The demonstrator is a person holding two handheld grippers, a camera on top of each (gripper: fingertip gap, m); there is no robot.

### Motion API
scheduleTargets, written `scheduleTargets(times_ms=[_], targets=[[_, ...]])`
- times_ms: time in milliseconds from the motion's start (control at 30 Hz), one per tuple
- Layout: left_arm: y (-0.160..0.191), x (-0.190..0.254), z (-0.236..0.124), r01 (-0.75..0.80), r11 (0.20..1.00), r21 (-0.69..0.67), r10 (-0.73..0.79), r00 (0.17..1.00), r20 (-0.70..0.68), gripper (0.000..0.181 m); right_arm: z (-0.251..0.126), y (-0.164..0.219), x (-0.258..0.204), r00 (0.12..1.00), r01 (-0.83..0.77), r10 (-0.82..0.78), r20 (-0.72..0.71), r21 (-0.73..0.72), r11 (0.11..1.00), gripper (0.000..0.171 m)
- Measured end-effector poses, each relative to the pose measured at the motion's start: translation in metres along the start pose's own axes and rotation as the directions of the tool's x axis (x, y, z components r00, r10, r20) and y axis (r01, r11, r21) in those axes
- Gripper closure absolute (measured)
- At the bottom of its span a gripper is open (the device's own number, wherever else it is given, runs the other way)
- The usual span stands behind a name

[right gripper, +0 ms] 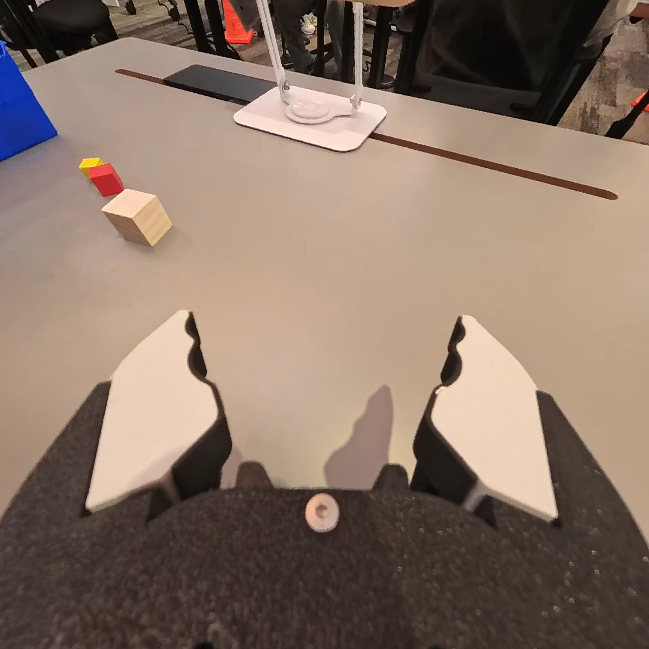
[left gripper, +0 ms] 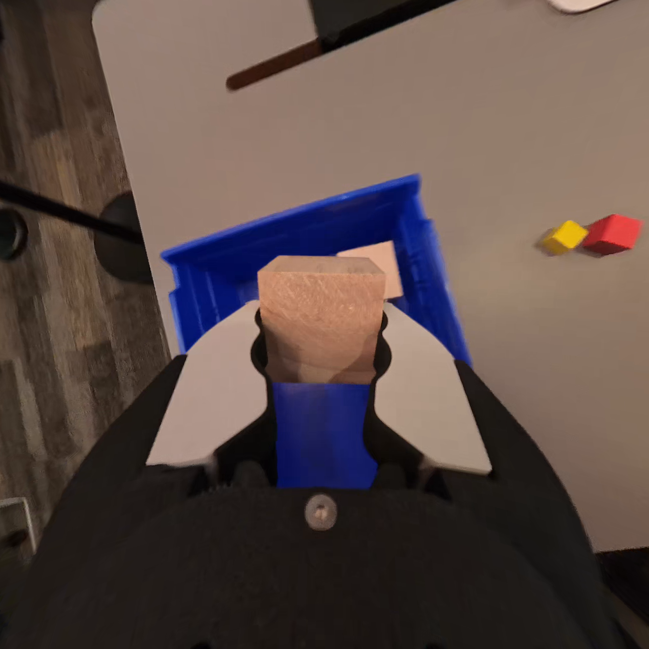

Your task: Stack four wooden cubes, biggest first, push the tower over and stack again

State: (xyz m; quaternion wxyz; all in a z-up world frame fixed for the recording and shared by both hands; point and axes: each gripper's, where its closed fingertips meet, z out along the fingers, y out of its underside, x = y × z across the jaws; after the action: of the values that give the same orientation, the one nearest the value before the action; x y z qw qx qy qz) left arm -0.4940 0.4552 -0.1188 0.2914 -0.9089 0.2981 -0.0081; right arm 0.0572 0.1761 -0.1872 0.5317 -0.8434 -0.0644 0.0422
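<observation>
Above the desk's left edge, the left gripper pinches a large plain wooden cube, pale tan with fine grain on its near face, its white fingers pressed against both sides. The cube is held over an open blue bin that stands at that edge of the grey desk, and a second plain wooden block shows partly behind it inside the bin, near the bin's far right corner; the left wrist view is blurred and its full shape cannot be told. In the right wrist view a medium plain cube of light wood, one side face banded with grain, rests tilted on the desk toward its left side. Touching or just beside its far corner sits one smaller red cube, and one still smaller yellow cube sits just beyond that, the three in a short diagonal row near the bin. The count stands at three plain wooden pieces, one red and one yellow. The right gripper hovers over the bare middle of the desk, spread wide and holding nothing. A white lamp base stands near the far edge.
</observation>
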Motion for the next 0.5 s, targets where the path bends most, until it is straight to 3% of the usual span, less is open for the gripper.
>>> scheduleTargets(times_ms=[233,500], targets=[[0.049,-0.039,0.046,0.135,0.979,-0.153,-0.131,0.991,0.041,0.122,0.0,0.002,0.0,1.0,0.008,-0.008,0.01,-0.013,1.0,0.041],[0.066,-0.05,0.083,0.19,0.948,-0.257,-0.179,0.982,0.063,0.122,-0.006,0.008,0.008,1.0,0.001,-0.001,-0.01,-0.03,1.0,0.042]])
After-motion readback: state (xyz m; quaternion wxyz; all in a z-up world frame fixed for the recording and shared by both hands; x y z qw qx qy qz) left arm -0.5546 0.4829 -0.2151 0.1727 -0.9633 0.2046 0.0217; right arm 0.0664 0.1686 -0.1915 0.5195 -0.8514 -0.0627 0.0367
